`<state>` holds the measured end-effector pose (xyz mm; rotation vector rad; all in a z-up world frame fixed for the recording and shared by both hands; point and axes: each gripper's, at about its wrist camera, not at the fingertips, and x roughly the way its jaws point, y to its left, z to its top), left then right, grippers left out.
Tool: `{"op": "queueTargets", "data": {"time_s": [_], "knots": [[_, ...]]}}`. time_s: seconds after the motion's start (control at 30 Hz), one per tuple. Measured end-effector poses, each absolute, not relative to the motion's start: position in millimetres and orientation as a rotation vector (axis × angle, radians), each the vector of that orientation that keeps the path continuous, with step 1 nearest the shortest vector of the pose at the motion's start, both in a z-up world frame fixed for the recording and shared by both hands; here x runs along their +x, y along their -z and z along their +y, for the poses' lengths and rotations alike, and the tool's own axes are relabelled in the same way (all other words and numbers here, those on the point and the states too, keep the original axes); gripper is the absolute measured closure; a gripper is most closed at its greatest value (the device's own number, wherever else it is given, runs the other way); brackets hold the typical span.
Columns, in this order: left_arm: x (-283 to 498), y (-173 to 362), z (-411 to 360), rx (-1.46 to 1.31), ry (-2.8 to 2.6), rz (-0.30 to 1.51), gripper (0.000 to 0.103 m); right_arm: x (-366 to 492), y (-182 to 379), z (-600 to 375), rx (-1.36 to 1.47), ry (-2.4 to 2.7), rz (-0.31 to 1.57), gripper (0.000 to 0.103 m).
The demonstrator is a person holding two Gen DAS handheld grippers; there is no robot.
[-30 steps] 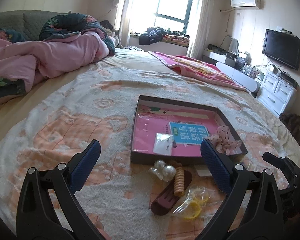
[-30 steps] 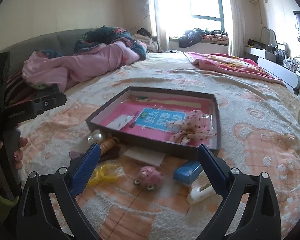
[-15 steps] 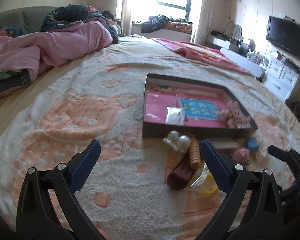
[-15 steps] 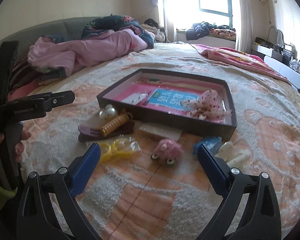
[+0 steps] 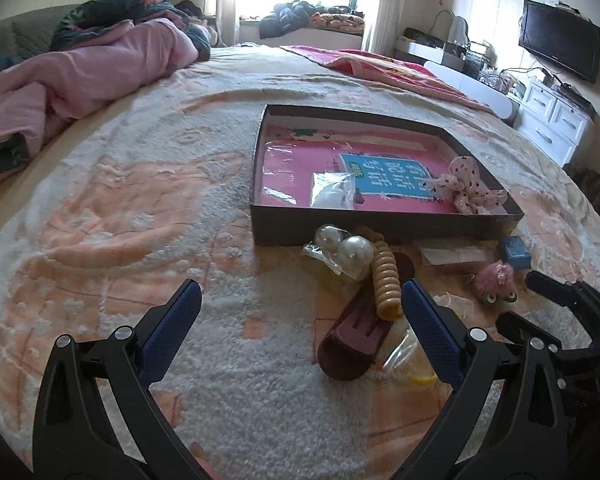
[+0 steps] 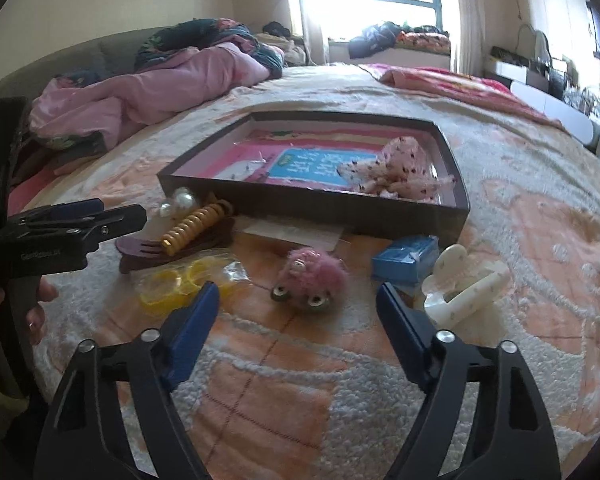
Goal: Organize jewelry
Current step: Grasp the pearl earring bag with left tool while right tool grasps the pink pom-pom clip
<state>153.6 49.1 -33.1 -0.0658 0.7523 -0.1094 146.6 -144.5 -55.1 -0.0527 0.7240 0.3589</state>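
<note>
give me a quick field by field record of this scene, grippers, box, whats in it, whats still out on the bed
left gripper: jaws open, empty, above the blanket
right gripper: jaws open, empty, aimed at the pink fuzzy clip
box: open, on the bed blanket
in box: polka-dot bow, small clear bag
outside, near the box front: pearl pair, coiled hair tie, maroon clip, yellow rings, blue box, cream claw clip

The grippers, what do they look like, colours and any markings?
Both the left gripper and right gripper have black plastic frames with silver screws and blue textured pads on the jaws. The left one carries small, unreadable white lettering on its side.
</note>
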Motion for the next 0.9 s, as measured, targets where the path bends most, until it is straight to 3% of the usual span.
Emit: {"op": "queueTargets", "data": {"time_s": [0.43, 0.63, 0.9], "knots": [[186, 44, 44, -0.087, 0.162, 0.782, 0.012, 166, 66, -142, -0.012, -0.365, 0.777, 0.052], [193, 49, 53, -0.142, 0.186, 0.809, 0.019, 173, 69, -141, 0.004, -0.364, 0.796, 0.066], [203, 53, 46, -0.150, 0.252, 0.834, 0.028, 170, 66, -139, -0.009, -0.390, 0.789, 0.069]]}}
